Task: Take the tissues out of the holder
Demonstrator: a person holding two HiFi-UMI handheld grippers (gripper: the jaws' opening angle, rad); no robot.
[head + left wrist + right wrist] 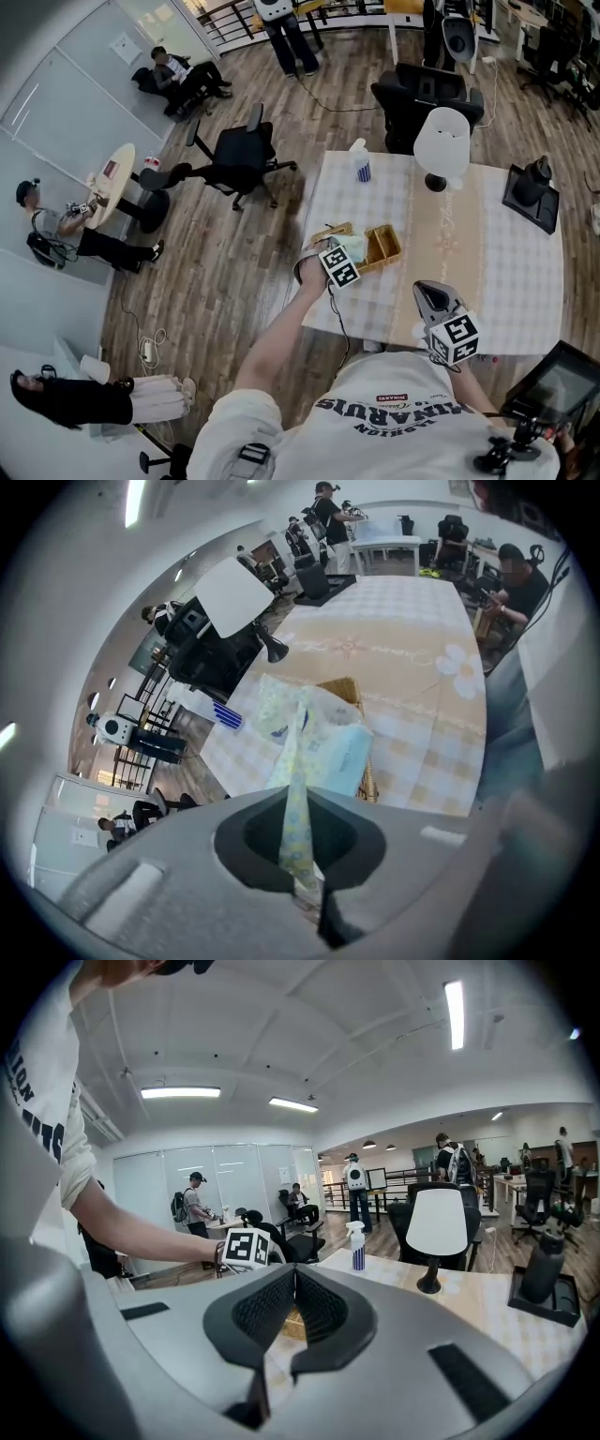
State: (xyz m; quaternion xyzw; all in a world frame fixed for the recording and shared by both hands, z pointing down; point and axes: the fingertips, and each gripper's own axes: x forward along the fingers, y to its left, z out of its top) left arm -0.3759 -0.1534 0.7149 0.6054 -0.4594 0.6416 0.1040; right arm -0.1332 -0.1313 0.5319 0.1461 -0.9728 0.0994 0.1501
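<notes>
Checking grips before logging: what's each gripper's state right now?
Left gripper: shut on the tissue.
Right gripper: shut, empty.

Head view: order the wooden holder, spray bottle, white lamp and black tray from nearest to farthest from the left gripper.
1. Wooden holder, right beside the left gripper, on the left part of the table.
2. Spray bottle, at the table's far left corner.
3. White lamp, at the far edge, near the middle.
4. Black tray, far right.
</notes>
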